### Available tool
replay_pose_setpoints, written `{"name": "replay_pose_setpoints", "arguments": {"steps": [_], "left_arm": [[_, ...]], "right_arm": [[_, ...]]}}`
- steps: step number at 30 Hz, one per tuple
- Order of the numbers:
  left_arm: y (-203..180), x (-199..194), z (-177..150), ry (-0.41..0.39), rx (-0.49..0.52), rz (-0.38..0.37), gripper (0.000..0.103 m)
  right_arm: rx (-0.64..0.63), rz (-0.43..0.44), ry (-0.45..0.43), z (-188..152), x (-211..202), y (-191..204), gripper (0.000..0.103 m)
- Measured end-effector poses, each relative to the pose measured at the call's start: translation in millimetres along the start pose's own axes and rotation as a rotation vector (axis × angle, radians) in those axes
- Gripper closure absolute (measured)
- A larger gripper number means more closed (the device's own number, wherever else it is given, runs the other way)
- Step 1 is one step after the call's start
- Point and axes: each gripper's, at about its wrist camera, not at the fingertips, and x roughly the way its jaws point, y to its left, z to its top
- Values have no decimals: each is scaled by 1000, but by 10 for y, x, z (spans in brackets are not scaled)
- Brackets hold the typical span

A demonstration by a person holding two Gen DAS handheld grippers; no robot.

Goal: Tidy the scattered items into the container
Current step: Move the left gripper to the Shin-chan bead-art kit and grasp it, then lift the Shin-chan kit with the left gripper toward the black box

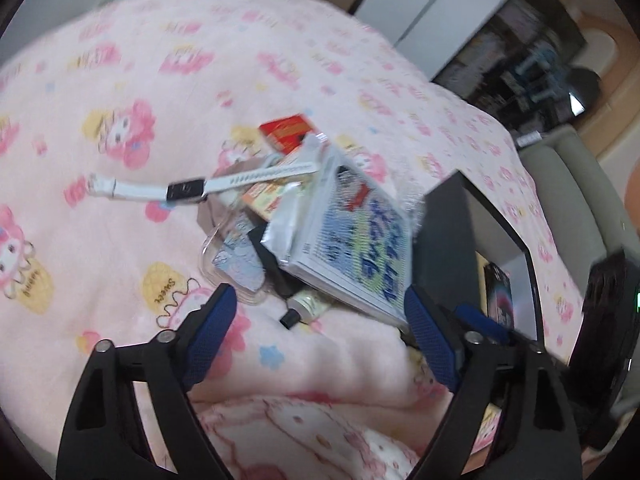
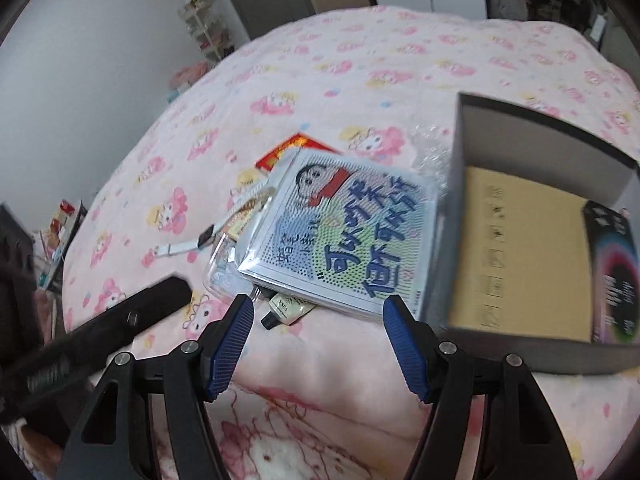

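Observation:
A pile of items lies on the pink bed cover: a bagged cartoon pad (image 1: pixel 352 236) (image 2: pixel 340 236) on top, a red packet (image 1: pixel 286 132) (image 2: pixel 292 148), a white smartwatch (image 1: pixel 188 190) (image 2: pixel 188 244), a clear case (image 1: pixel 236 264) and a small cream tube (image 1: pixel 308 306) (image 2: pixel 286 310). The dark open box (image 2: pixel 460 208) (image 1: pixel 444 232) stands right of the pile and holds a tan envelope (image 2: pixel 516 252) and a black box (image 2: pixel 612 276). My left gripper (image 1: pixel 320 336) is open and empty just before the pile. My right gripper (image 2: pixel 318 340) is open and empty near the pad's front edge.
The pink cartoon blanket (image 2: pixel 360 80) covers the whole bed and bunches in a fold (image 2: pixel 320 364) under the grippers. The left gripper's black arm (image 2: pixel 120 316) shows in the right wrist view. Shelves and furniture (image 1: pixel 520 60) stand beyond the bed.

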Motion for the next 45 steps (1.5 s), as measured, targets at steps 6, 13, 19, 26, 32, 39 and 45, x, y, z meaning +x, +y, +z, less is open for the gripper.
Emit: {"name": "replay_pose_setpoints", "arguments": {"steps": [6, 13, 19, 26, 32, 39, 45], "left_arm": [[209, 618, 223, 207, -119, -74, 25], [236, 1149, 332, 365, -189, -64, 53], [355, 849, 251, 297, -241, -168, 77], [1028, 240, 272, 176, -352, -142, 82], [1206, 89, 300, 125, -352, -74, 75], [1141, 502, 65, 245, -315, -126, 55], [1129, 373, 395, 78, -304, -52, 67]], "right_arm": [[-58, -36, 41, 31, 355, 133, 39], [-108, -30, 44, 21, 393, 251, 39], [-86, -12, 56, 0, 395, 186, 39], [-114, 72, 60, 51, 309, 268, 39], [-87, 62, -4, 341, 501, 269, 39], [-47, -26, 37, 650, 1104, 11, 38], [-32, 160, 181, 505, 1254, -41, 37]]}}
